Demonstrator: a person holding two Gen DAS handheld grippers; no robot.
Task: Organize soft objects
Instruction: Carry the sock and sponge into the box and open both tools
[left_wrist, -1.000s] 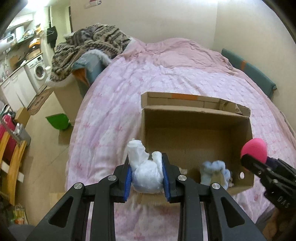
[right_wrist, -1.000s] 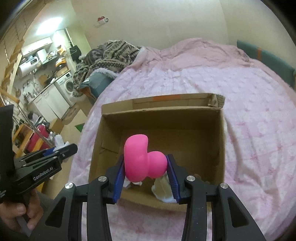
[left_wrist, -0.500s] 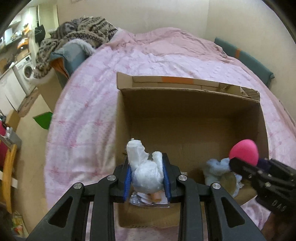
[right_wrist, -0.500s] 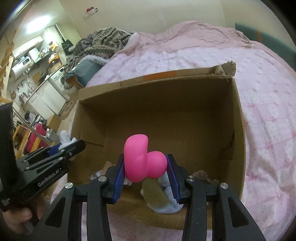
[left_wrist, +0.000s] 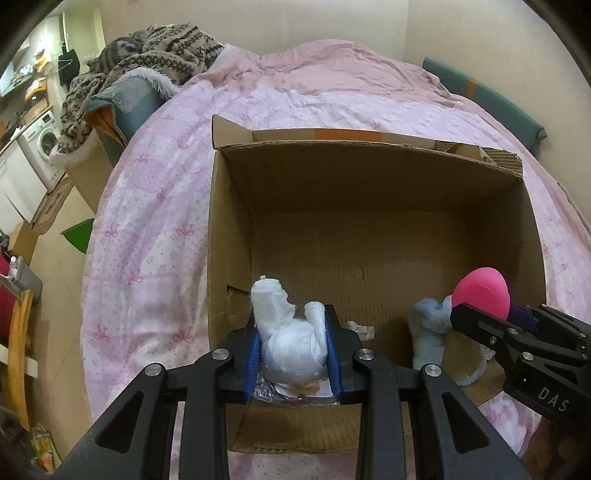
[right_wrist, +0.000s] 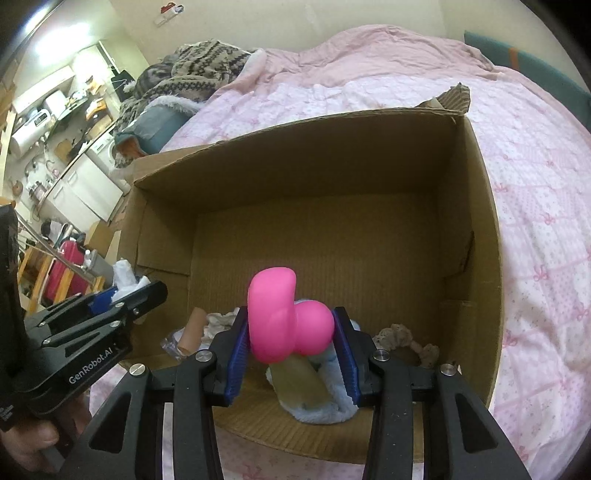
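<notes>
Bed: pink quilt (left_wrist: 155, 206) carried an open cardboard box (left_wrist: 229, 229).
Left gripper (left_wrist: 291, 350): fingers clenched a white soft toy (left_wrist: 291, 343) over the box's near-left corner.
Right gripper (right_wrist: 290, 339): fingers clasped a pink soft toy (right_wrist: 284, 317) above a pale blue plush (right_wrist: 325, 406) inside.

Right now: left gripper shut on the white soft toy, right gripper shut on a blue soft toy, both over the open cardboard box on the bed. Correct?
One error: the right gripper is shut on a pink soft toy, not a blue one, as the right wrist view shows. The rest holds: the left gripper grips the white soft toy, both over the open cardboard box on the bed.
</notes>
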